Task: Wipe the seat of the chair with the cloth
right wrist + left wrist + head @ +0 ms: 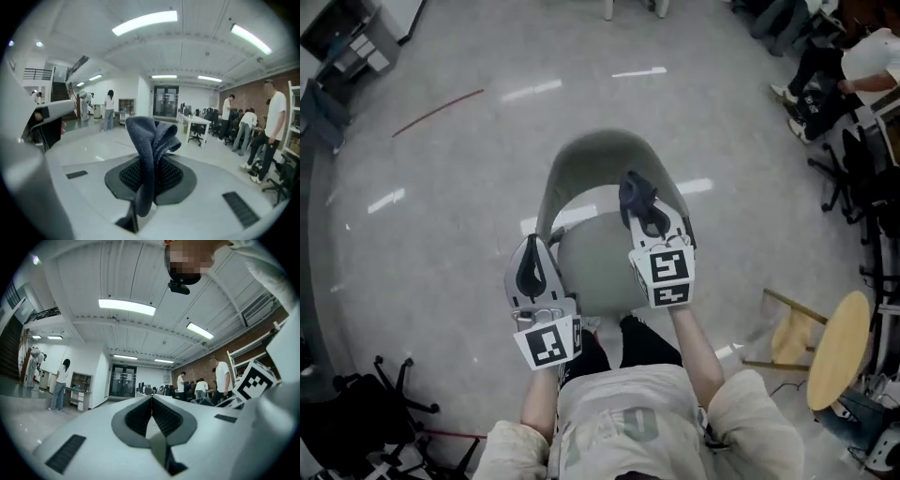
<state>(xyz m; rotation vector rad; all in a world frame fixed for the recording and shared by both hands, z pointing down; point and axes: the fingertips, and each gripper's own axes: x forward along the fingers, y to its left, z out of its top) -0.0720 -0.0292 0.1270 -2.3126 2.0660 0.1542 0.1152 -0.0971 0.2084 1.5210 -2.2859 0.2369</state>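
A grey-green chair (581, 169) with a round seat (598, 264) stands on the floor straight below me. My right gripper (643, 208) is over the seat's right side, jaws shut on a dark blue cloth (637, 195). In the right gripper view the cloth (151, 154) sticks up folded from between the ribbed pads (171, 176). My left gripper (532, 263) hovers at the seat's left edge. In the left gripper view its jaws are pressed together with nothing between the pads (165, 416). Both grippers point up and outward.
A round wooden stool (834, 347) lies tipped over at the right. Black office chairs (853, 173) and a seated person (848, 66) are at the upper right. A black chair base (384, 403) sits at the lower left. Several people (253, 124) stand by desks in the room.
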